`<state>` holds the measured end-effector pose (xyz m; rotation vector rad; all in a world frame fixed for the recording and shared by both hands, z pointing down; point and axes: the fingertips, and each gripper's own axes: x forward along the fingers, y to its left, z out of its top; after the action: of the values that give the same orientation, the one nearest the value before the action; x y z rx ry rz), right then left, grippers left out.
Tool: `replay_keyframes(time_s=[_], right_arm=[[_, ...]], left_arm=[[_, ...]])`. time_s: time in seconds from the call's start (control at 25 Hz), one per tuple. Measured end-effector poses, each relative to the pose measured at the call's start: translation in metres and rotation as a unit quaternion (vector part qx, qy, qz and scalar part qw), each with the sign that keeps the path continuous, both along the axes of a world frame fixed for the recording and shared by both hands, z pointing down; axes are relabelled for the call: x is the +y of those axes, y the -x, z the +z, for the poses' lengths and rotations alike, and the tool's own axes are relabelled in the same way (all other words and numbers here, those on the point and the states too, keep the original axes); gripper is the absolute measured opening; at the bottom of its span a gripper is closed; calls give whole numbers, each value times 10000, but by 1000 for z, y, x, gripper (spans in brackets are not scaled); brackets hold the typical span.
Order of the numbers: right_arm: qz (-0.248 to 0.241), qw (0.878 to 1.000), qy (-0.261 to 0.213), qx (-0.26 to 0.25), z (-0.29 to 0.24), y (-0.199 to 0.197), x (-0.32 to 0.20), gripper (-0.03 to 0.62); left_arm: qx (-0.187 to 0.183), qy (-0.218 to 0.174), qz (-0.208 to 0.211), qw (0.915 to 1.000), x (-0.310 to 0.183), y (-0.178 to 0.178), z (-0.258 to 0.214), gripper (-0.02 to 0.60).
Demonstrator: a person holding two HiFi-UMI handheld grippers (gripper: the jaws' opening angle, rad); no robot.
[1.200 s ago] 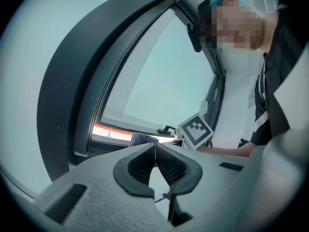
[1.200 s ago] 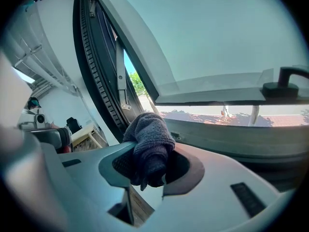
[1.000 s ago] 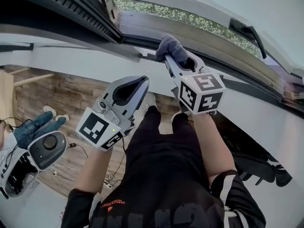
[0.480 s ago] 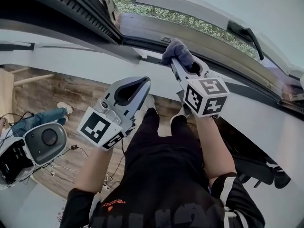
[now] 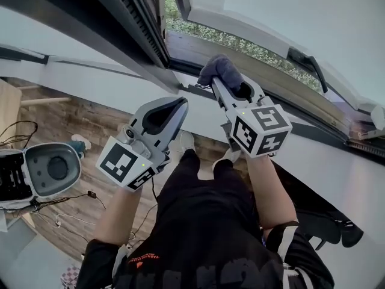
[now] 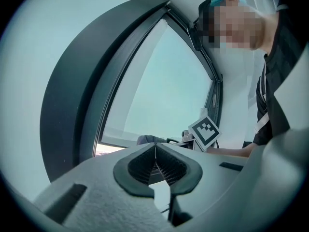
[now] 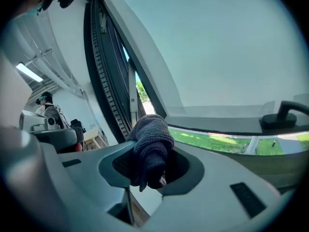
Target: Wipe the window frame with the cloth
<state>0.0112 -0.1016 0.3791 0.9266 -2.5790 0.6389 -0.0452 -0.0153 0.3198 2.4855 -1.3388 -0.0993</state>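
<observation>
The cloth point(image 5: 221, 70) is recorded as dark grey-blue, plain and without pattern. The right hand-held gripper point(image 5: 218, 84) and the left hand-held gripper point(image 5: 182, 103) are both noted as light grey in body, with black ridged pads lining the jaws. The marker cubes point(image 5: 260, 128) are white, printed with black square patterns. The window frame point(image 5: 138, 23) is dark grey, and the wall point(image 5: 90, 80) below it is white. The window handle point(image 5: 307, 62) is black. The floor point(image 5: 78, 119) is brown wood in a plank pattern. The grass point(image 5: 240, 42) outside is green. The person's clothing point(image 5: 204, 221) is black, with a small orange print.
</observation>
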Motion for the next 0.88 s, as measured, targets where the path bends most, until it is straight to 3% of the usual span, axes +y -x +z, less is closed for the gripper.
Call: replay_keyframes(time_s=[0.44, 0.88], right_arm=[[-374, 9968, -588, -393, -71, 42, -6, 121], [-648, 9899, -1024, -737, -122, 78, -19, 121]], left_arm=[[-137, -470, -336, 9982, -4, 32, -48, 21], [-219, -648, -545, 9962, -8, 55, -68, 21]])
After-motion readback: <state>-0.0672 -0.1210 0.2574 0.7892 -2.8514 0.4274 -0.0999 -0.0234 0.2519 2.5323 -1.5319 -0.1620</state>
